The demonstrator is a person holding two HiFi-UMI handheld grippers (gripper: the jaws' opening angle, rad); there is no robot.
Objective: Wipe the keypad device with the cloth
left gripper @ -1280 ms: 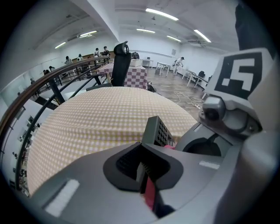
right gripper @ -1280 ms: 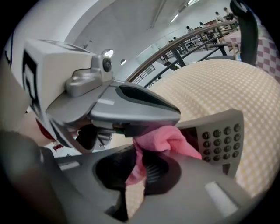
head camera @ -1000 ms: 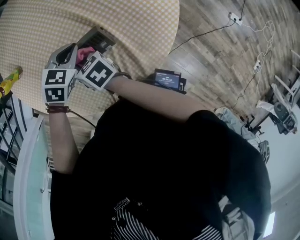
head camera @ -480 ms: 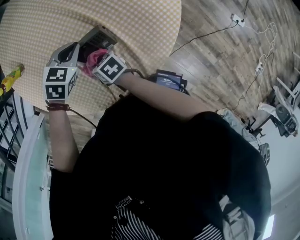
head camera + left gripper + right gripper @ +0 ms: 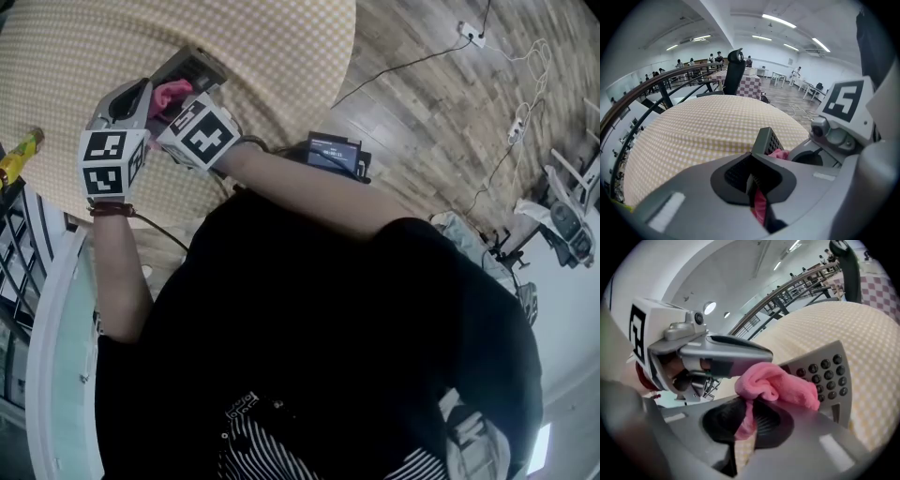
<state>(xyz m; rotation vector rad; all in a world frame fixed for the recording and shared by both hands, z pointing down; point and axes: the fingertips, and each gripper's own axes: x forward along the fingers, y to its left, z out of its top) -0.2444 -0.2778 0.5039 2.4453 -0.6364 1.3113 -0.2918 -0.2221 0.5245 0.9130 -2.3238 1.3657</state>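
While the L gripper has its jaws pressed nearly together on the thin lower edge of the grey keypad device, the device stands tilted up over the round table, which has a yellow-checked cover. Can't tell if any edge of the device touches the table. A strip of pink shows in the slot just behind the L jaws.

R gripper: jaws pinching a pink cloth. The tail of the cloth runs down between the pads, and the bunched part bulges out past the tips. The bunch lies against the device's key face on its L side. Rows of dark round keys are uncovered to the R of the cloth.

Head view: both grippers are close together at the table's near-L part, with marker cubes toward the person. The cloth sits between the two grippers and the device pokes out beyond them. R forearm crosses in front of the black shirt.

Rest:
- A yellow bottle is at the table's L edge, well apart from the grippers.
- A small screen unit is on the wood floor near the table.
- Cables and a power strip lie further off.
- An office chair stands beyond the table's far side.
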